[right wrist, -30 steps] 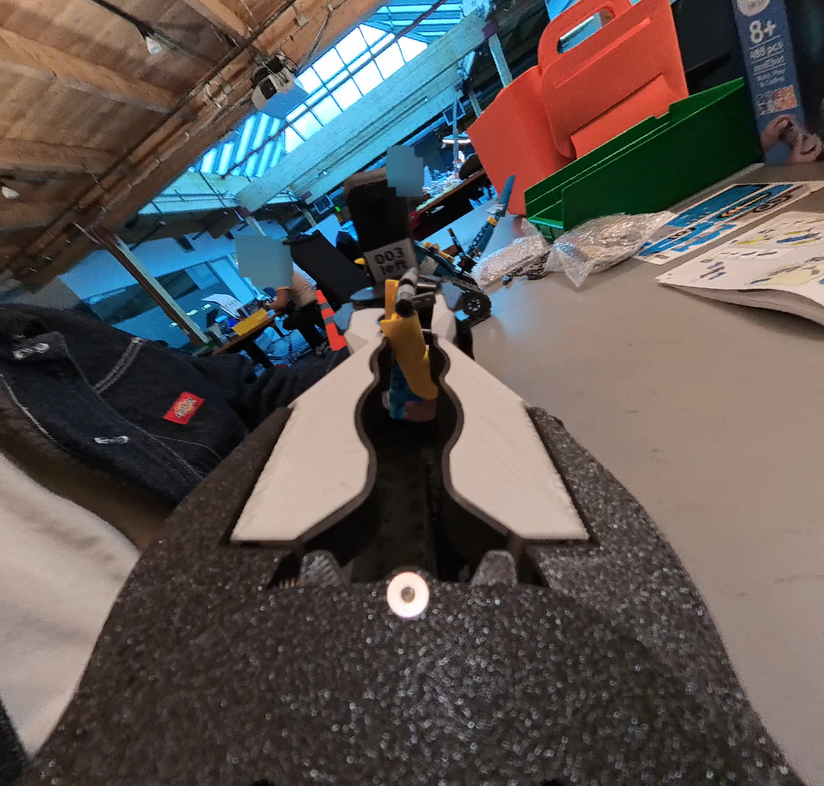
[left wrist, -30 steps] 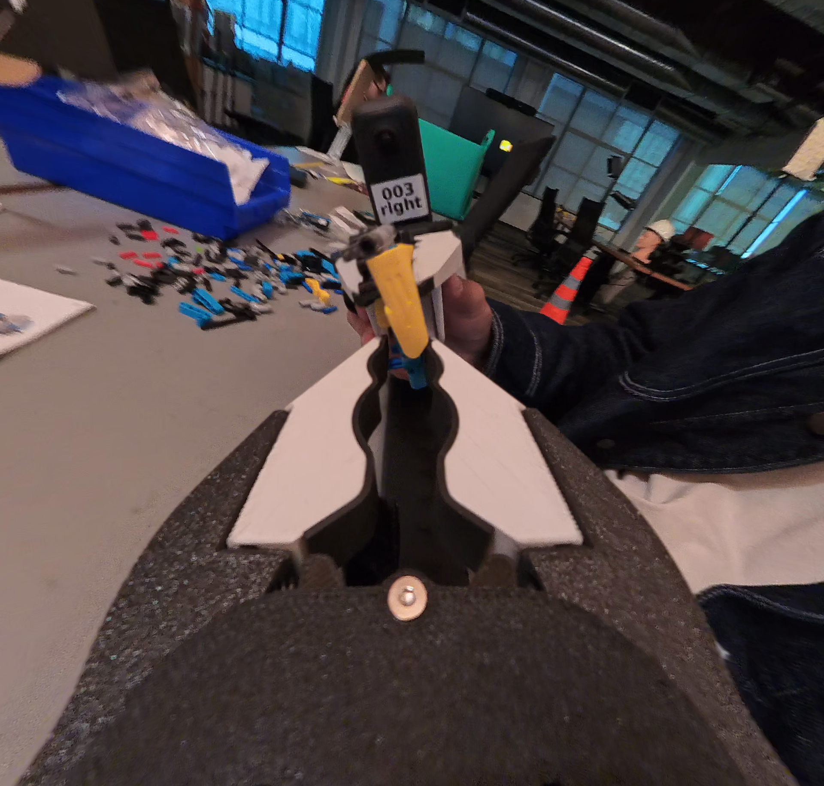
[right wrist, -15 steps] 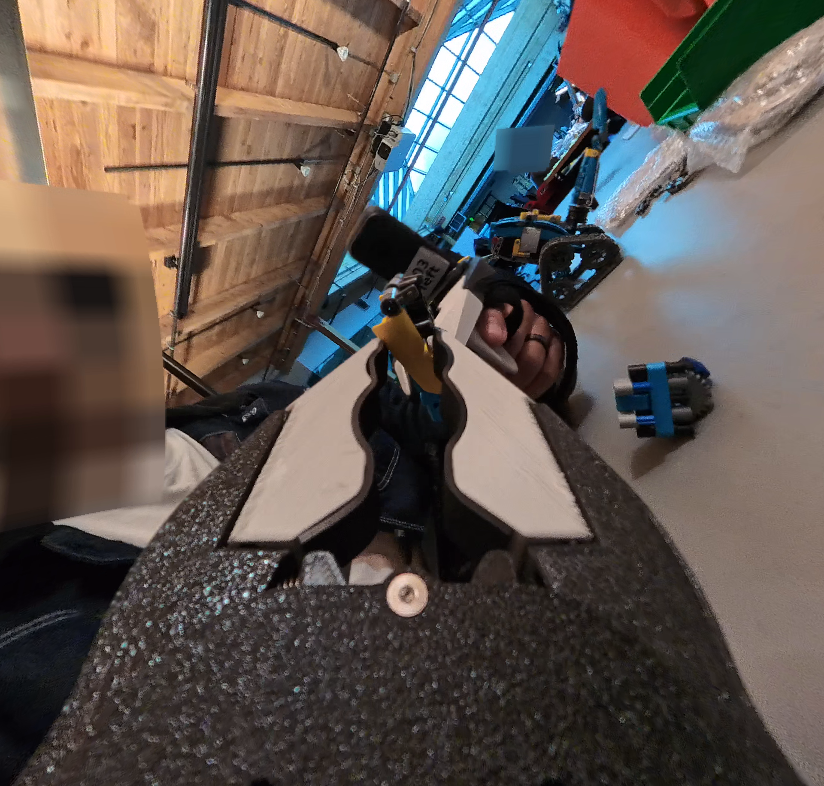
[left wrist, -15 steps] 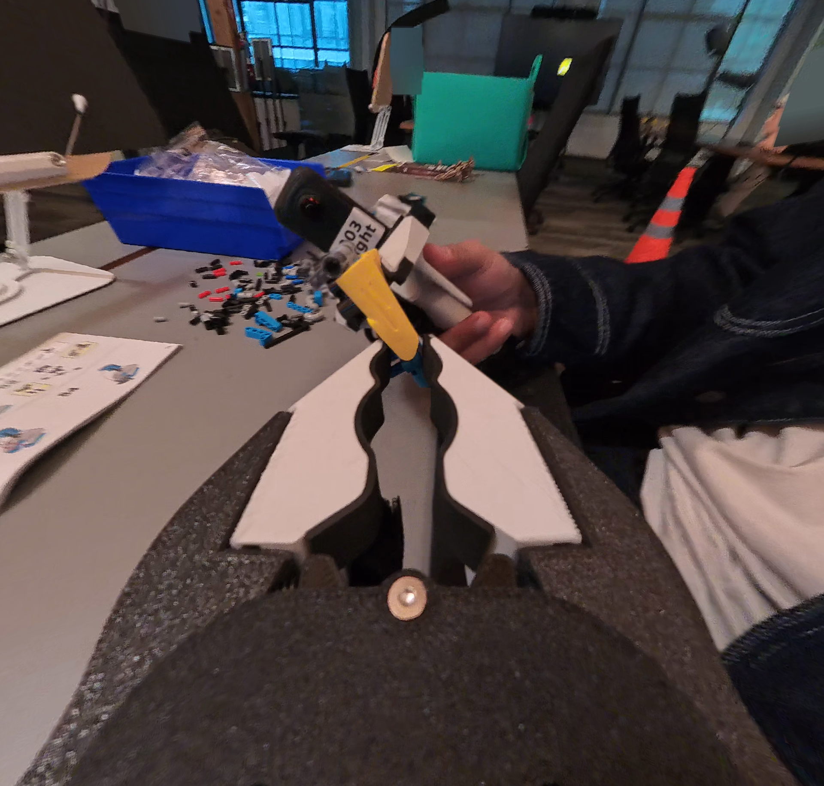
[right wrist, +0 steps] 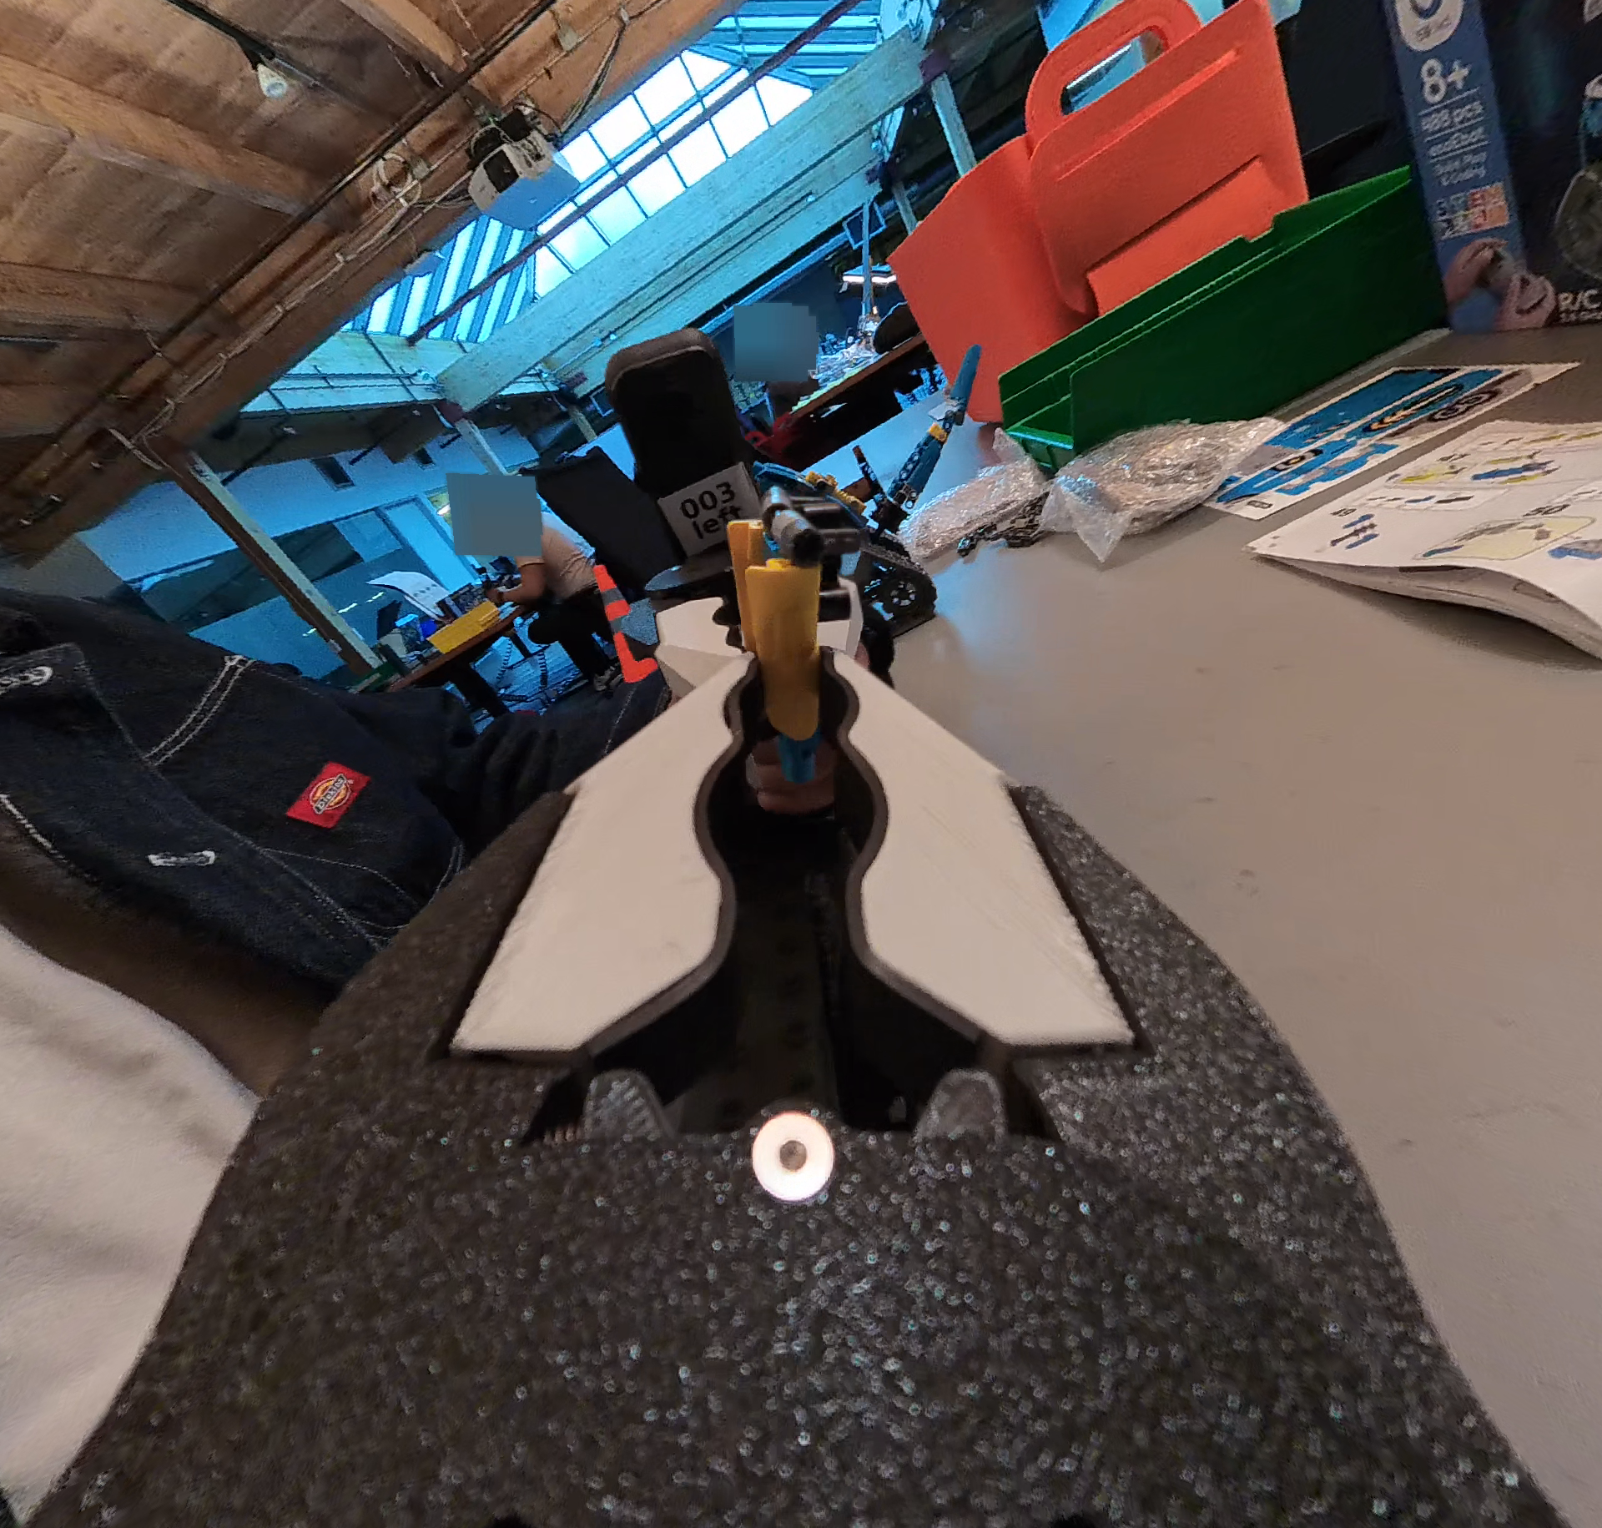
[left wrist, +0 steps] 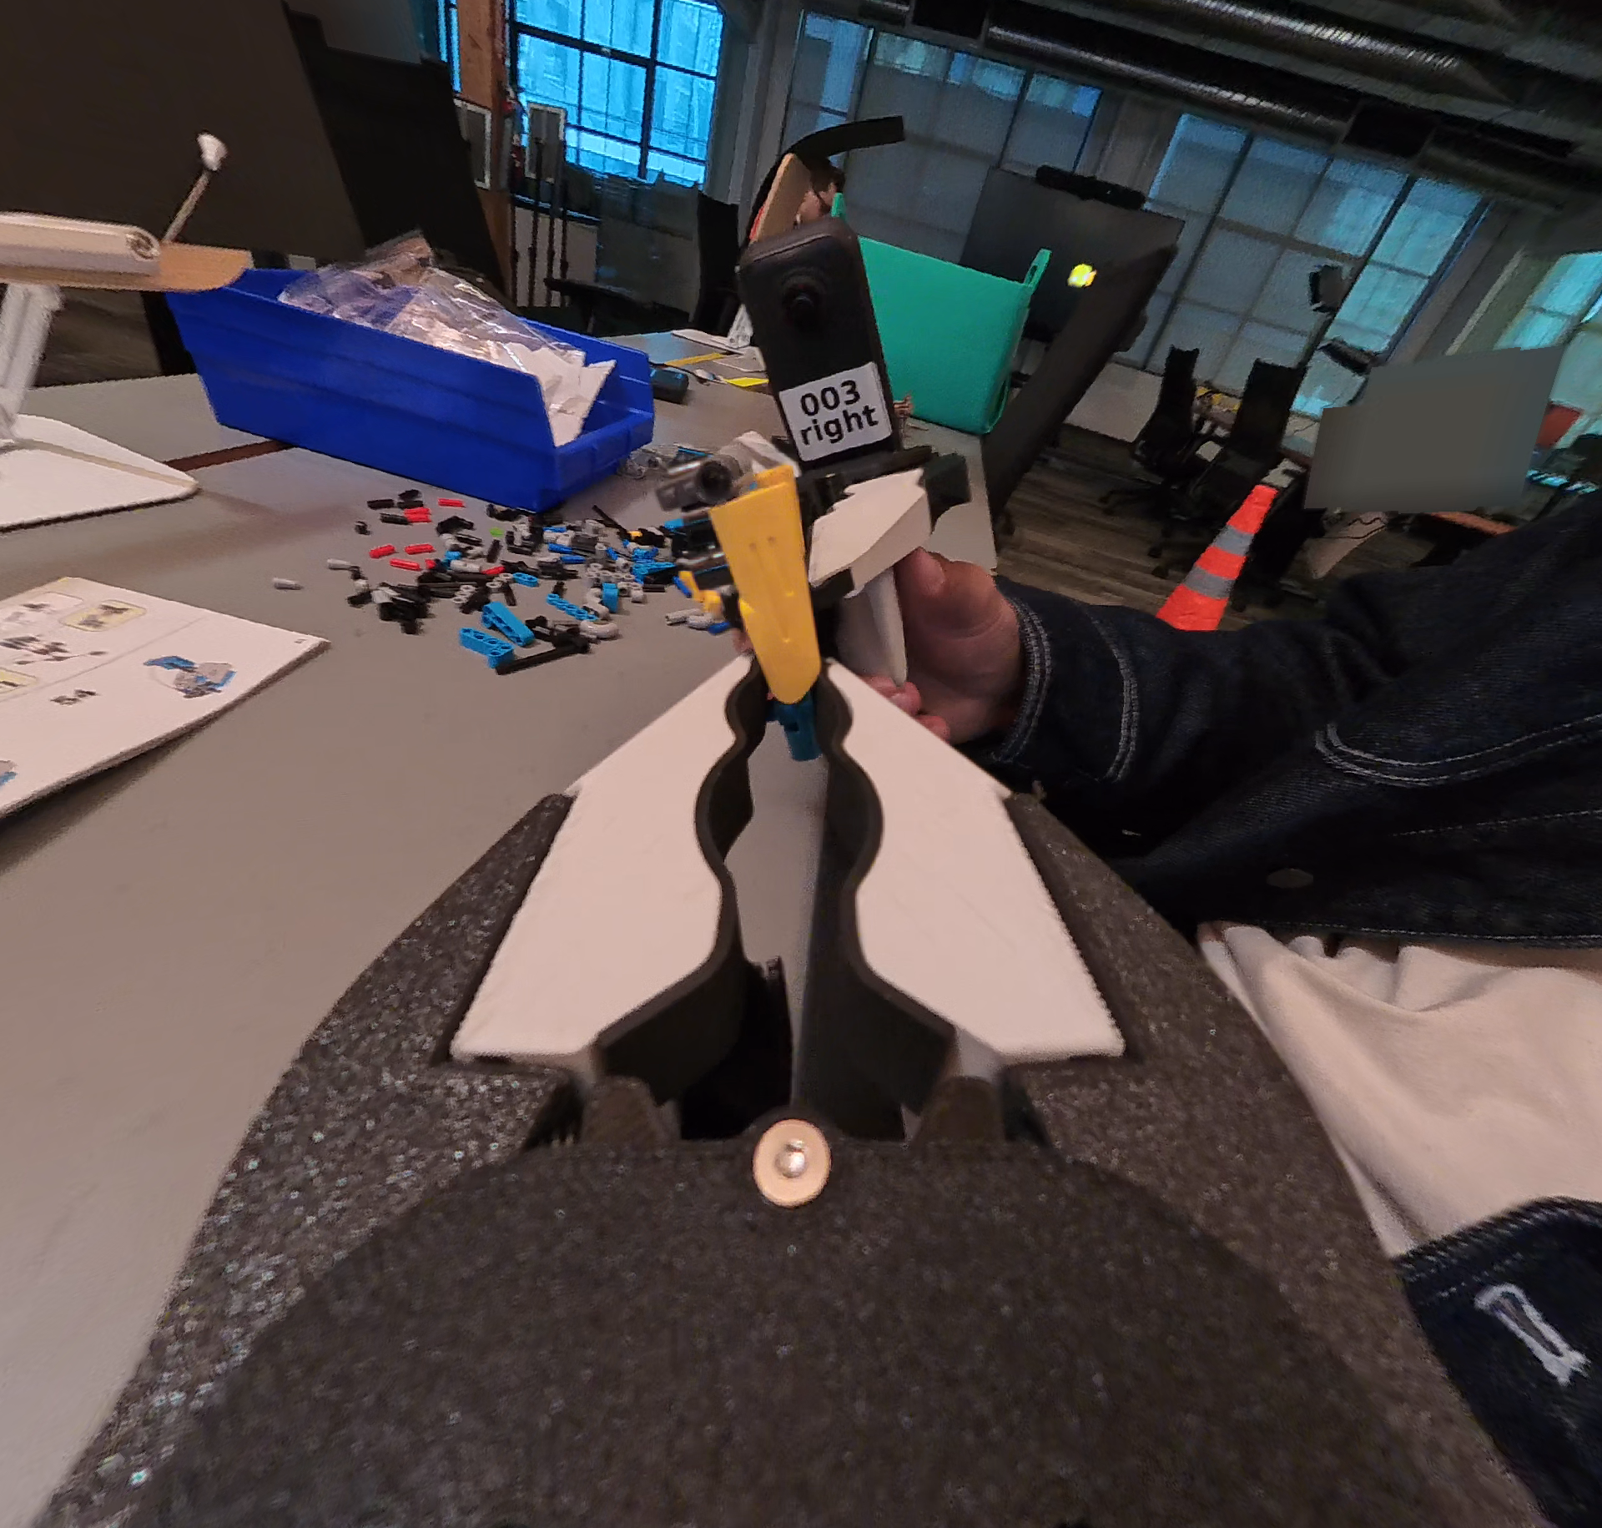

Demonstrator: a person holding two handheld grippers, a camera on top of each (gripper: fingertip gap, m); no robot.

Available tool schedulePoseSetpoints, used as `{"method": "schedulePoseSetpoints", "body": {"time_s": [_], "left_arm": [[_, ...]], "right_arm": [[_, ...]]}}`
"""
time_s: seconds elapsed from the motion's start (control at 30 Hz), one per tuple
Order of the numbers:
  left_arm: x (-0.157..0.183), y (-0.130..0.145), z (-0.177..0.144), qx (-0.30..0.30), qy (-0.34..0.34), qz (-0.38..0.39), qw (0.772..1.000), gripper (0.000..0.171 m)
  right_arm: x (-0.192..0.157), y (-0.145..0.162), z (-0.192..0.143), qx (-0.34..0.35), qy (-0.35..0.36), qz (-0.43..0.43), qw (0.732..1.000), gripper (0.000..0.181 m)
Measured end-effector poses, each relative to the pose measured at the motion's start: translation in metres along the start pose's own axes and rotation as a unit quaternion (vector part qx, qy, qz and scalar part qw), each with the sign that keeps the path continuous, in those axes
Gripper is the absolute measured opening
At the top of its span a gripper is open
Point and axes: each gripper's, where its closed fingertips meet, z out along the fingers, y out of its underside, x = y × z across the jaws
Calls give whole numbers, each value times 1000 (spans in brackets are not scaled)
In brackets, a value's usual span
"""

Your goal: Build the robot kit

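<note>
A small brick assembly (left wrist: 767, 585) is held in the air between both grippers: a long yellow panel with a blue pin (left wrist: 797, 728) at one end and grey and black connectors (left wrist: 693, 476) at the other. My left gripper (left wrist: 784, 693) is shut on the blue-pin end. My right gripper (right wrist: 784, 680) faces it and is shut on the same assembly (right wrist: 780, 637). A person's hand (left wrist: 954, 645) in a dark denim sleeve holds the right gripper's handle. The grippers point at each other above the grey table's (left wrist: 260, 879) near edge.
A blue bin (left wrist: 407, 394) with plastic bags, loose small pieces (left wrist: 520, 567) and a booklet (left wrist: 113, 671) lie on the table. The right wrist view shows an orange bin (right wrist: 1127, 186), a green bin (right wrist: 1214, 333), bags (right wrist: 1153, 472), booklets (right wrist: 1456, 524) and a tracked model (right wrist: 884, 567). Only a small space, under 4 cm, lies between the two pairs of fingers.
Half a second ago both grippers were rolled sideways with the assembly tilted. Now they are back upright, still gripping it. A small blue and black part on the table has left the right view.
</note>
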Motion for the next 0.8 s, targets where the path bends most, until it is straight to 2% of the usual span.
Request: {"method": "schedulePoseSetpoints", "body": {"time_s": [0.13, 0.2, 0.3, 0.37, 0.57, 0.8], "left_arm": [[0, 0, -1, 4, 36, -66, 997, 14], [-1, -6, -4, 22, 45, -90, 995, 24], [-8, -10, -8, 34, 40, -107, 993, 22], [-4, -11, -9, 36, 48, -102, 993, 11], [-3, -9, -7, 33, 31, -65, 997, 11], [-10, -8, -7, 33, 5, -43, 999, 10]], "right_arm": [[4, 1, -1, -7, 14, -8, 1000, 11], [6, -2, -3, 0, 31, -29, 999, 11], [4, -2, -4, -2, 25, -31, 999, 11], [5, -1, -3, -4, 28, -32, 999, 12], [2, -4, -3, 12, 9, 2, 1000, 11], [7, -3, -2, 14, 20, 6, 1000, 12]]}}
